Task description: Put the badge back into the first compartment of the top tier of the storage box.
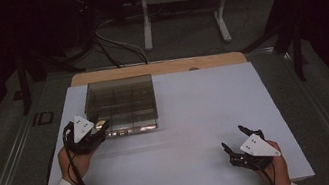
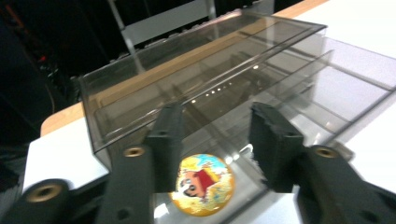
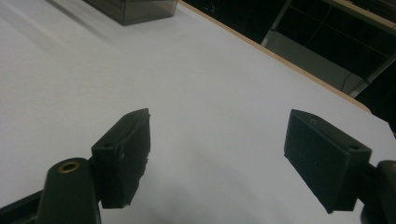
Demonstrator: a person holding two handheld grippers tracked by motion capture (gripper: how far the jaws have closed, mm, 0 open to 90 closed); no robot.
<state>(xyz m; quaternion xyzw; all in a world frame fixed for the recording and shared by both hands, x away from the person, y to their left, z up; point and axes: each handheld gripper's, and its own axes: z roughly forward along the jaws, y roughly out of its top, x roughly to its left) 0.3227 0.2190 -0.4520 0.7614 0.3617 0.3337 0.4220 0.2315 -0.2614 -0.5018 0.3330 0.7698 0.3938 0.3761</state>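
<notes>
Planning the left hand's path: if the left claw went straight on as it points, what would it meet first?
Probably the near wall of the clear divided box, right ahead of the left claw; the round cartoon badge lies below between its fingers.

One clear compartment box (image 1: 121, 104) stands at the upper left of the white worktop (image 1: 199, 132). One round cartoon badge (image 2: 201, 184) lies low in the left gripper view. Two grippers are in the high view: one at left (image 1: 99, 128), one at lower right (image 1: 233, 141).
</notes>
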